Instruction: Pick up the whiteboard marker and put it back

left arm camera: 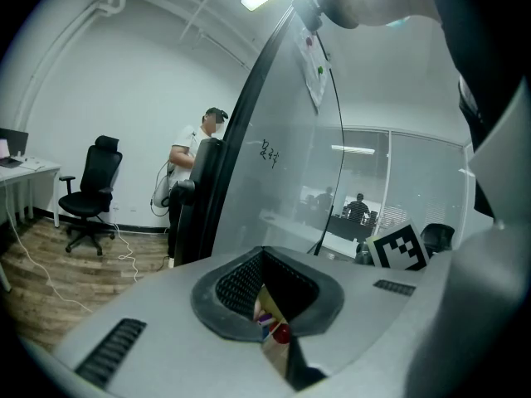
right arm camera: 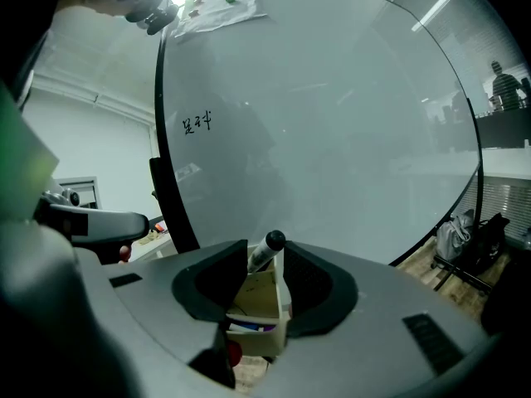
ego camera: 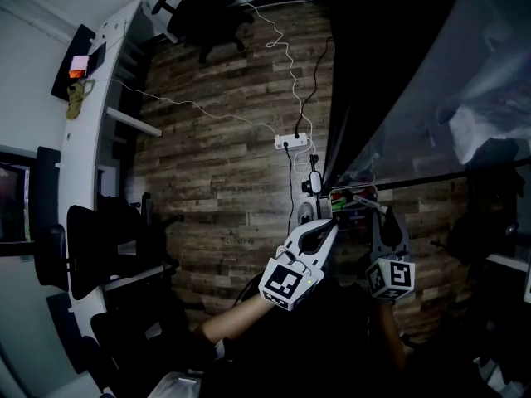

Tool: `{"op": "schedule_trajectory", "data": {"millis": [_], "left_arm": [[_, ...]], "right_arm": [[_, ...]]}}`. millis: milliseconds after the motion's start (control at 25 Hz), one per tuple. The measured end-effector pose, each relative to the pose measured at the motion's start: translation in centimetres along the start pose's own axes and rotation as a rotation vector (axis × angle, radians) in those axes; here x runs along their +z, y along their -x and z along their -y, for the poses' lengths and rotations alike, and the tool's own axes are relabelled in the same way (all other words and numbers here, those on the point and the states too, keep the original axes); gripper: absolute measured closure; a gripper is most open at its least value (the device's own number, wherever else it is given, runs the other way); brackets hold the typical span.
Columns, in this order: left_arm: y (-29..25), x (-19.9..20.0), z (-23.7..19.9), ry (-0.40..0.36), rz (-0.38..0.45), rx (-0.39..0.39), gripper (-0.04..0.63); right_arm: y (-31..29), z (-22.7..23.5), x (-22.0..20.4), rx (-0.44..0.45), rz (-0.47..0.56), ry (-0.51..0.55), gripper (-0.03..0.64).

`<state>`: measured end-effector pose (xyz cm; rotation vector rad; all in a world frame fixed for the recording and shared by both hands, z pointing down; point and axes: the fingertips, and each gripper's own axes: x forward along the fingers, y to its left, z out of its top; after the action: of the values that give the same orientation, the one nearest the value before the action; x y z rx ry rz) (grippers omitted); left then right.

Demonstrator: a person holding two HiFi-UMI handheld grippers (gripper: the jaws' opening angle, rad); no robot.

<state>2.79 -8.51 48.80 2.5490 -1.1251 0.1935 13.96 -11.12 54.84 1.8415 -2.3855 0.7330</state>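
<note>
The whiteboard marker [right arm camera: 267, 248], grey with a black cap, stands tilted in a small pale holder box [right arm camera: 259, 305] at the foot of the whiteboard [right arm camera: 332, 114]. My right gripper [right arm camera: 266, 261] is open, its two dark pads on either side of the marker's top, with a gap on the right side. In the head view the right gripper [ego camera: 384, 215] and left gripper [ego camera: 331, 222] both reach toward the box [ego camera: 353, 199]. The left gripper [left arm camera: 264, 255] is shut with nothing in it; below its jaws the box [left arm camera: 270, 326] shows coloured caps.
The whiteboard's dark frame [left arm camera: 224, 164] leans up to the left. A power strip [ego camera: 290, 141] and cables lie on the wood floor. An office chair [left arm camera: 93, 191] and a standing person [left arm camera: 187, 168] are at the far left; bags [right arm camera: 465, 237] sit by the board's right foot.
</note>
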Motion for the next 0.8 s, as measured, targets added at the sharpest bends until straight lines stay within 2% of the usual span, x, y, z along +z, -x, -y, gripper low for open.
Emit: {"op": "schedule_trajectory", "data": {"millis": [80,800], "left_arm": [[0.01,-0.03,-0.03,-0.001,-0.001,0.001,0.588],[0.47,-0.18,0.04,0.002,0.004,0.005,0.588]], "right_arm": [[0.07,0.15,0.08,-0.006,0.006,-0.005,0.497],[0.63,-0.85,0.28,0.022,0.018,-0.006,0.526]]}}
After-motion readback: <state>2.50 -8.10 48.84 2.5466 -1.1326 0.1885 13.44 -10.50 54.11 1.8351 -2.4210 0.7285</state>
